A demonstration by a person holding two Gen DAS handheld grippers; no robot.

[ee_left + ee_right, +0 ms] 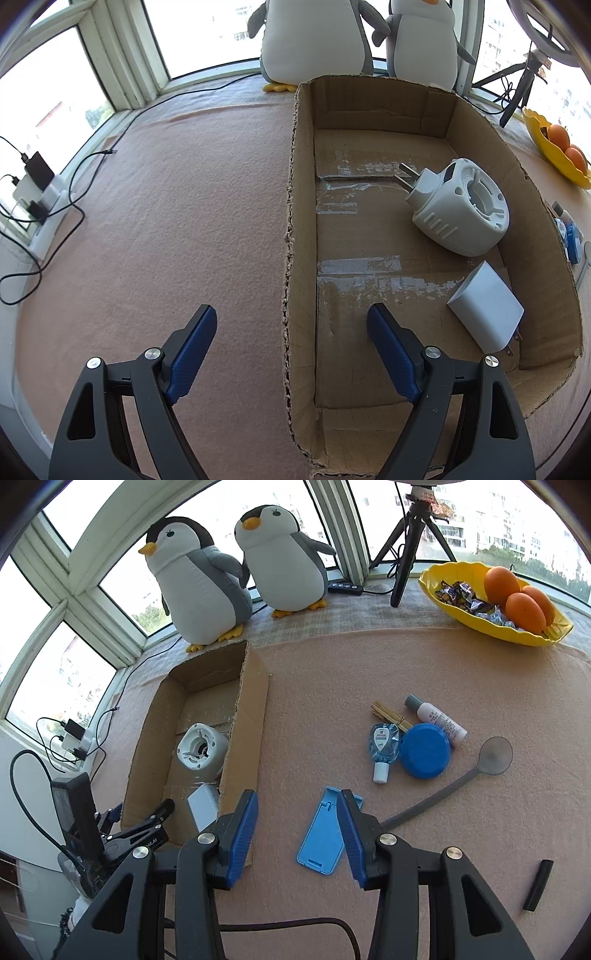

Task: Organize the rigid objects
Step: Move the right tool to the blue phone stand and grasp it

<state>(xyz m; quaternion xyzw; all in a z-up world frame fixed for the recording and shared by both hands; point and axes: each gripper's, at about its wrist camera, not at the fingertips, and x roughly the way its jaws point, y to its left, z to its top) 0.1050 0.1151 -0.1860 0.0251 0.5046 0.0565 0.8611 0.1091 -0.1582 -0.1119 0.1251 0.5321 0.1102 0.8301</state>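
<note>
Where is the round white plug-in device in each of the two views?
Left wrist view: round white plug-in device lies right of centre, inside the cardboard box, prongs pointing left.
Right wrist view: it sits left of centre, in the same box.
Shared landmark: the white charger beside it.

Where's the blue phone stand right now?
In the right wrist view the blue phone stand lies flat on the pink cloth, right of the cardboard box, near the grey spoon.
</note>
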